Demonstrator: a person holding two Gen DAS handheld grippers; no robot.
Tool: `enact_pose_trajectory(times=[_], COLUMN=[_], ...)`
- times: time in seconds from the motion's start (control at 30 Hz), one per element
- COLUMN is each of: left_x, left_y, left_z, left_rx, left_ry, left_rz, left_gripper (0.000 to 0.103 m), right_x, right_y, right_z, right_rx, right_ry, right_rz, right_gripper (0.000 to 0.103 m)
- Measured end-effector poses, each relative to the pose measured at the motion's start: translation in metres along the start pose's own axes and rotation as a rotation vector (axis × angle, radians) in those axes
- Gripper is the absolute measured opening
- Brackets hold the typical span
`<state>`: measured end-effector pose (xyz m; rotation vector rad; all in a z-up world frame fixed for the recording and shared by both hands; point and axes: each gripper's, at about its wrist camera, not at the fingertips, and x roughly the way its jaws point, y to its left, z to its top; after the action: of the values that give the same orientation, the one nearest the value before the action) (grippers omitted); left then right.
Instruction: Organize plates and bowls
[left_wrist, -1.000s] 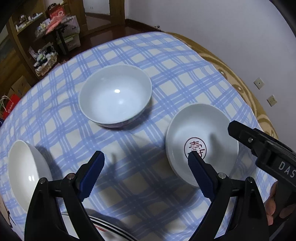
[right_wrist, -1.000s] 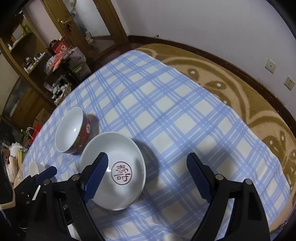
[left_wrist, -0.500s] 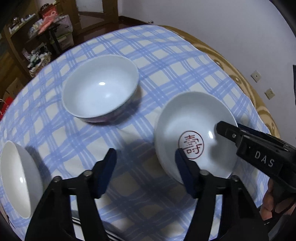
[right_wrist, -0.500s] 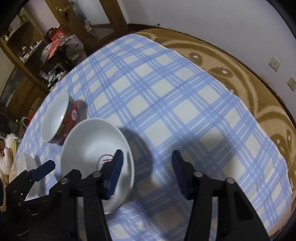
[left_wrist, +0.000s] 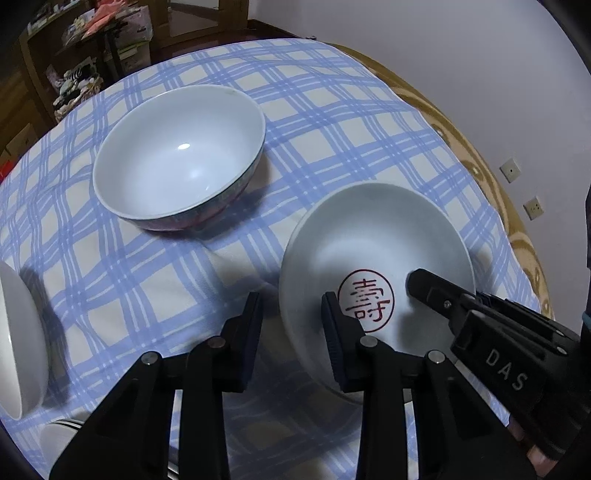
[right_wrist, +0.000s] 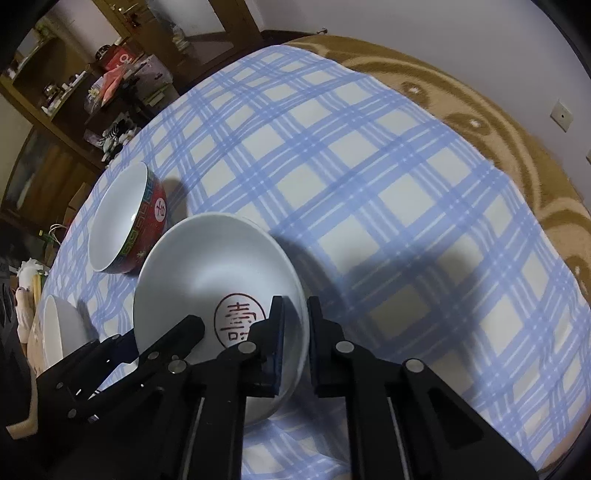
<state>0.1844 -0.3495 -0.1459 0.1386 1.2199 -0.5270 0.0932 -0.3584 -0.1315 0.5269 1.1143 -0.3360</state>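
Both grippers straddle opposite rims of the glossy round plate: right gripper pinches it; left gripper, closing, not yet

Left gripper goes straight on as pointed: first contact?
Likely the stamped dish: its rim lies between the jaws of the left gripper, which have just been closing; depth is unclear.
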Motion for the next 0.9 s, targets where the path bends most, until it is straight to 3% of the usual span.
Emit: enact_pose_trajectory(times=[0.2,0.47,0.6,0.77,0.9], left_x=[-0.003,-0.012,-0.017,-0.027,-0.042], left_y=[0.000,0.000,0.001,0.006,0.009], left_z=[-0.001,-0.006,-0.010,-0.013,-0.018], left_rx=[0.012,0.011,0.025,0.028,0.043], left_ry=[-0.001,-0.005,-0.020,-0.029,-0.051], left_rz=[-0.019,-0.049,-0.025,-0.037,-0.001], left_gripper=[0.022,0.020,0.015,0.013,0.013], right_x=[-0.006,-0.012,-0.017,-0.022,-0.030], right_y=[-0.001,-0.002,0.002,0.005,0.017], right_z=[-0.001,-0.006,-0.008,-0.011,-0.018], right_rx=[0.005,0.034,0.025,0.033,-0.006], right_ry=[-0.001,-0.020,-0.028,-0.036,-0.042], right_rz=[0.028,0.024,0.024,0.037,0.021], right_gripper=[0.009,0.009,0.008,0.008,0.008])
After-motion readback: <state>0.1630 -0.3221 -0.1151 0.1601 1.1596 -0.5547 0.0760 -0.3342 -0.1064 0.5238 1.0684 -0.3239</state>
